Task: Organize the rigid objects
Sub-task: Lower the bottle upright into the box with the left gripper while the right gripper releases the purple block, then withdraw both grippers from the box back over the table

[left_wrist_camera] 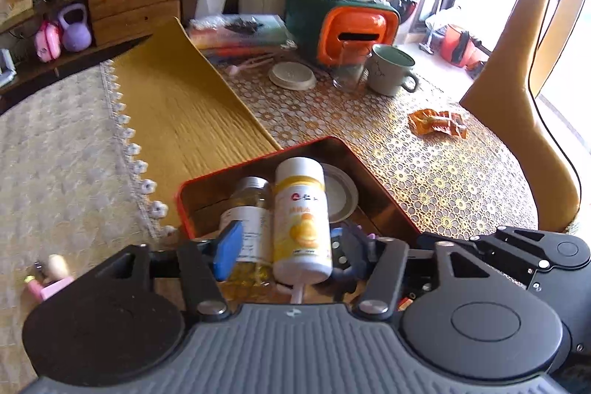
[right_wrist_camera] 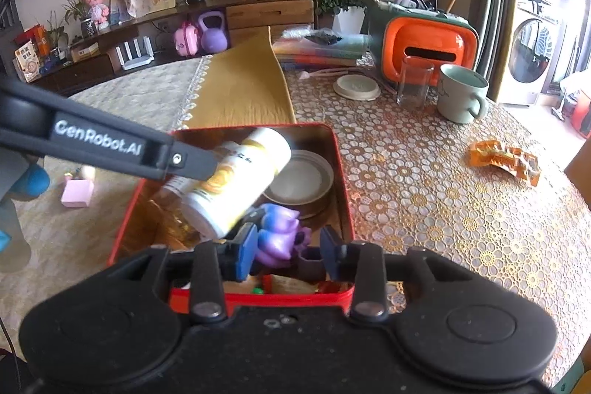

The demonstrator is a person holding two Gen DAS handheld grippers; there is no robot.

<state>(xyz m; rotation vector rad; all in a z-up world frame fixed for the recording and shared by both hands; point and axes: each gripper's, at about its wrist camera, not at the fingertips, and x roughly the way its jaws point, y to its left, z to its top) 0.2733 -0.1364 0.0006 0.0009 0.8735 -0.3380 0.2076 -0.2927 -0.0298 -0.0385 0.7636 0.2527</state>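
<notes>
A red tin box [left_wrist_camera: 186,209] [right_wrist_camera: 341,172] stands on the table. In it lie a white bottle with an orange label [left_wrist_camera: 301,220] [right_wrist_camera: 236,183], a clear amber bottle [left_wrist_camera: 249,209], a white lid [right_wrist_camera: 301,180] and a purple toy [right_wrist_camera: 279,231]. My left gripper [left_wrist_camera: 286,246] is open over the box; the white bottle lies between its pads, touching neither. My right gripper [right_wrist_camera: 288,248] is open just above the purple toy, at the box's near end. The left gripper's arm [right_wrist_camera: 110,150] crosses the right wrist view.
On the lace tablecloth stand a green mug [right_wrist_camera: 461,93], a clear glass [right_wrist_camera: 413,84], a round lid [right_wrist_camera: 356,85] and an orange-and-green organizer [right_wrist_camera: 428,43]. Orange snack packets [right_wrist_camera: 504,161] lie at the right. A pink block [right_wrist_camera: 75,192] lies at the left. A yellow chair [left_wrist_camera: 517,98] stands at the right.
</notes>
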